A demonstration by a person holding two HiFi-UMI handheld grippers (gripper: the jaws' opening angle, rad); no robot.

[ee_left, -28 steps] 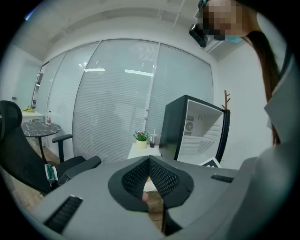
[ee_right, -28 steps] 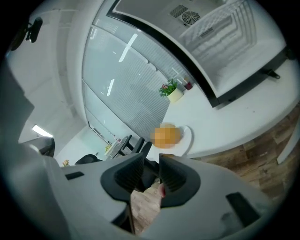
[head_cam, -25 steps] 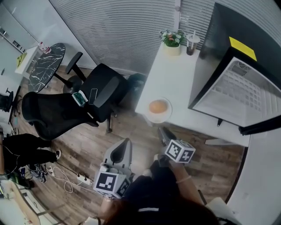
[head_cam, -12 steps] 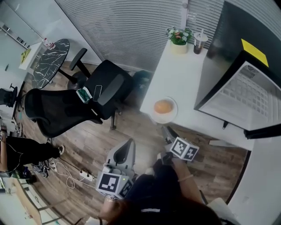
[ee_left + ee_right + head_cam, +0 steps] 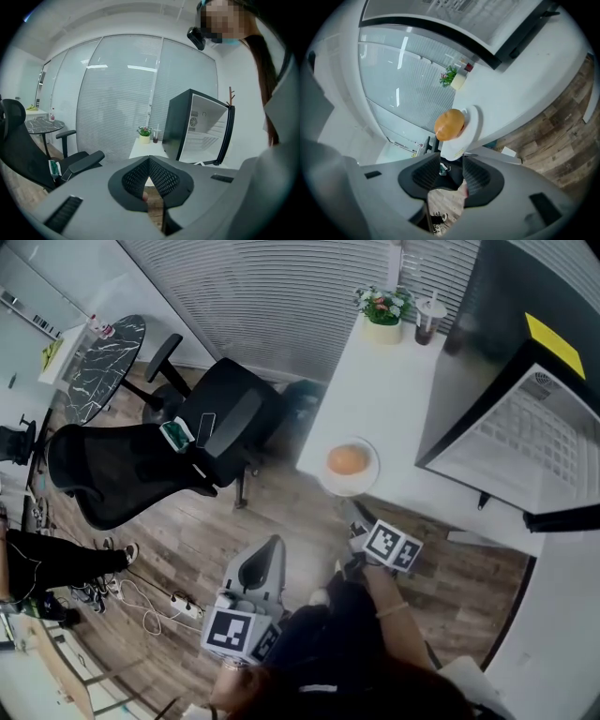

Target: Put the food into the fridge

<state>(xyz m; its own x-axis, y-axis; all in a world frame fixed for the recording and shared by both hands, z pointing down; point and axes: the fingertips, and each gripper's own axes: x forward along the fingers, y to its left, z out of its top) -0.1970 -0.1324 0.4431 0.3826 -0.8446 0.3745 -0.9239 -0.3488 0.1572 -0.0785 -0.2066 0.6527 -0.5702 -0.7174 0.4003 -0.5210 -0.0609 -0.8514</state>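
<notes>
An orange-brown bun (image 5: 346, 459) lies on a white plate (image 5: 367, 475) at the near edge of the white table (image 5: 389, 390). In the right gripper view the bun (image 5: 450, 124) and plate (image 5: 472, 125) sit just ahead of my right gripper (image 5: 452, 161). Its jaws are opening, with a gap between the pads and nothing pressed in them. In the head view my right gripper (image 5: 355, 523) hangs just short of the plate. My left gripper (image 5: 266, 551) hangs lower left over the floor, tips together and empty (image 5: 149, 160). The black fridge (image 5: 497, 352) stands on the table with its door open.
A potted plant (image 5: 382, 312) and a cup with a straw (image 5: 429, 321) stand at the table's far end. Two black office chairs (image 5: 131, 474) are to the left, with a round marble table (image 5: 98, 367) behind. Cables and a power strip (image 5: 178, 607) lie on the wood floor.
My right gripper has crept a little closer to the plate at the table's edge. The left gripper has hardly moved.
</notes>
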